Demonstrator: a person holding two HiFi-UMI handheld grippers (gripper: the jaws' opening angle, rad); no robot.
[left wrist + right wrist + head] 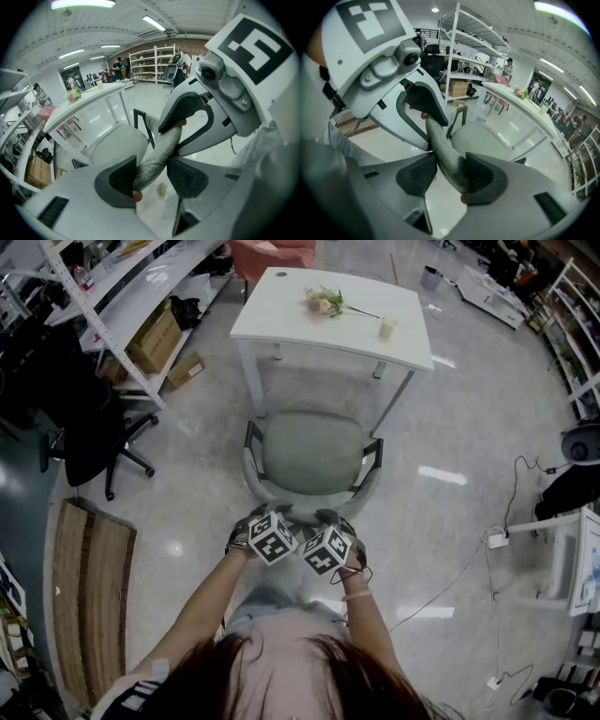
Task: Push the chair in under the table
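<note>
A grey-green chair stands on the floor facing a white table, its seat mostly out in front of the table's near edge. Both grippers sit side by side at the top of the chair's backrest. My left gripper is shut on the grey fabric backrest edge, which runs up between its pads. My right gripper is shut on the same backrest edge, close beside the left one. The seat and the table lie beyond.
On the table lie a flower and a small cup. A black office chair, shelving with cardboard boxes and a wooden pallet are at the left. Cables trail on the floor at the right.
</note>
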